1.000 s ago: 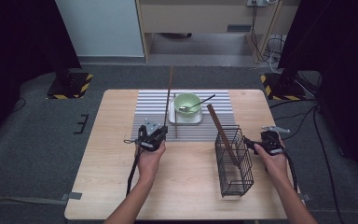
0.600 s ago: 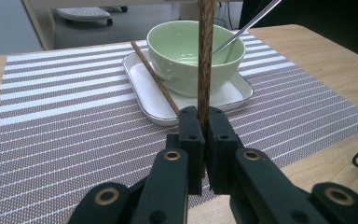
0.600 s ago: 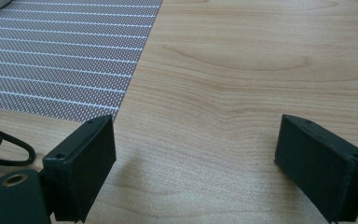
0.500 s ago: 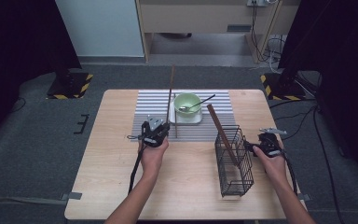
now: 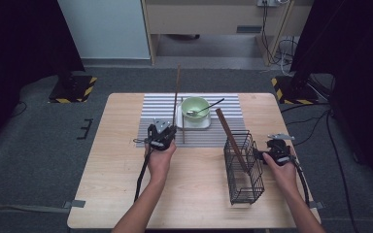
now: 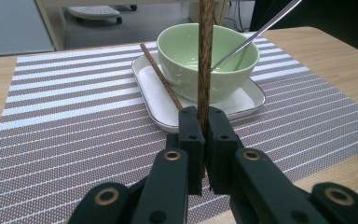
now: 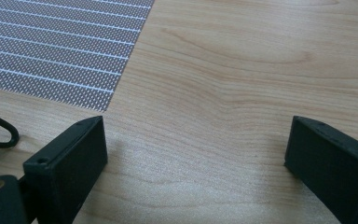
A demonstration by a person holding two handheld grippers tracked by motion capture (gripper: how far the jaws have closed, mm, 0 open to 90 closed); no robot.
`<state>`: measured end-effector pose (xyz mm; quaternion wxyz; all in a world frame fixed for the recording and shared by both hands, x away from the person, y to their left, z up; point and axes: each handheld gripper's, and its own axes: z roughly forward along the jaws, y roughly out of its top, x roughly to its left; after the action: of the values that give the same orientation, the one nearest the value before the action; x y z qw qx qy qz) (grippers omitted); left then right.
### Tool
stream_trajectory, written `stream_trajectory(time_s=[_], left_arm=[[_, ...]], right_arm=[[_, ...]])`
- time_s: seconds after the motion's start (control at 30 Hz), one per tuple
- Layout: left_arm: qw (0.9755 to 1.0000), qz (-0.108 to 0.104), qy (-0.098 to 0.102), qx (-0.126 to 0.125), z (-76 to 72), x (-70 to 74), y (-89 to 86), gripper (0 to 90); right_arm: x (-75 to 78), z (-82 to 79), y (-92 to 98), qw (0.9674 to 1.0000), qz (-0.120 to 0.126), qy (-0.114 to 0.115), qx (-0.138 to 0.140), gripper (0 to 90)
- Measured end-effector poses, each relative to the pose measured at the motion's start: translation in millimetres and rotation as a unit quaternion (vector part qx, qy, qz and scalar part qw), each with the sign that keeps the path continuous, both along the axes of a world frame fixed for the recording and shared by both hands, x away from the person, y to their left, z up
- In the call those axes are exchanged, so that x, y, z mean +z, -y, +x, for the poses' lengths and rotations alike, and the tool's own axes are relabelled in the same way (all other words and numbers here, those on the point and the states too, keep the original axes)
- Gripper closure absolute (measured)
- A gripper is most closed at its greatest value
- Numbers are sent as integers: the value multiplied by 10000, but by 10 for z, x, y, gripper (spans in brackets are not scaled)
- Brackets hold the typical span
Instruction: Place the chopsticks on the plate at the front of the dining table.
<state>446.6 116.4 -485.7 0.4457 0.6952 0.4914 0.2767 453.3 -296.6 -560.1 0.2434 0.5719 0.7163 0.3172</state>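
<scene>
At the left of the high view, the left tool (image 5: 167,137) sits over the near edge of the striped placemat (image 5: 150,124), clenched on a dark wooden chopstick (image 5: 177,92) that stands nearly upright, its long axis rising from the jaws and leaning slightly away from the person. In the left gripper view the two pads press flat against that stick, with the green bowl (image 6: 208,59) straight ahead on its white tray (image 6: 154,95); a metal spoon (image 6: 256,33) leans out of the bowl, and a second chopstick (image 6: 161,76) lies slantwise across the tray's left side, its far end out on the placemat. Moving right, the black wire basket (image 5: 244,167) stands on the bare table (image 5: 111,184), well apart from the held stick and on the person's right, with another brown stick (image 5: 230,140) leaning in it, top tilted toward the bowl. Just beside the basket's right wall is the right tool (image 5: 262,156), released: its jaws have just been opening and stand wide in the right gripper view with bare wood between them. I judge the coming move to be carrying the held stick rightward and toward the person, keeping it near vertical so it drops into the basket's open top; the left hand holds it, though the right is nearer the basket.
</scene>
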Motion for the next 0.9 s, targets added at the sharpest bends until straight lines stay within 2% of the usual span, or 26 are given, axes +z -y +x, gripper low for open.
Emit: stream_trajectory(time_s=[0.17, 0.23, 0.33, 0.7, 0.9], left_arm=[[10000, 77, -58, 16, 38, -39, 36, 860], [9999, 6, -101, 31, 72, -70, 62, 860], [9997, 191, -128, -4, 92, -105, 97, 860], [9995, 224, -185, 90, 113, -176, 115, 860], [9992, 192, -248, 235, 126, -218, 81, 860]], right_arm=[[-1, -1, 0, 10000, 6, -1, -8, 56], [0, -4, -3, 10000, 7, -2, -33, 56], [-1, -9, -5, 10000, 2, 2, -50, 55], [-1, -13, -7, 10000, 0, 4, -63, 55], [-2, -17, -8, 10000, -1, 5, -76, 55]])
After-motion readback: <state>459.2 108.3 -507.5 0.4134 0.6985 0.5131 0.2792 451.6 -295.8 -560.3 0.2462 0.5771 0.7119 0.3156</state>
